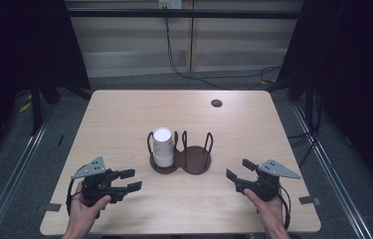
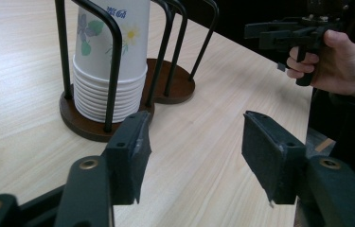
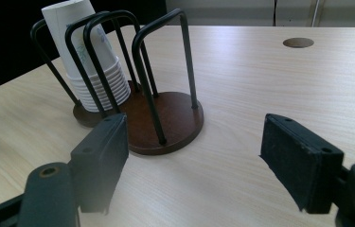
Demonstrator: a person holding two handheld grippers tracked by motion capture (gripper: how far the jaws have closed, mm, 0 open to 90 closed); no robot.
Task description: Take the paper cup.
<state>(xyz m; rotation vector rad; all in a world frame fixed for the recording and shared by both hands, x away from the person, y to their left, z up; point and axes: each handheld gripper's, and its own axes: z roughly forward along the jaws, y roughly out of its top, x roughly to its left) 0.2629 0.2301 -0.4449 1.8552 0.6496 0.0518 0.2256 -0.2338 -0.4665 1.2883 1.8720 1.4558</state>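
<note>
The desk (image 1: 124, 114) is pale wood with a fine grain. On it, white paper cups (image 1: 163, 147) printed with green leaves, a purple flower, a yellow-centred daisy and blue lettering sit in a black wire holder (image 1: 180, 152) on a dark brown base. Each tool (image 1: 124, 180) (image 1: 238, 171) is black, topped with a grey plate.

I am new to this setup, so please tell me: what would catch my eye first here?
First, the stack of white paper cups standing upside down in the left ring of a dark two-ring holder at the middle of the table. Then the two open claws, left claw and right claw, resting near the front corners.
</note>
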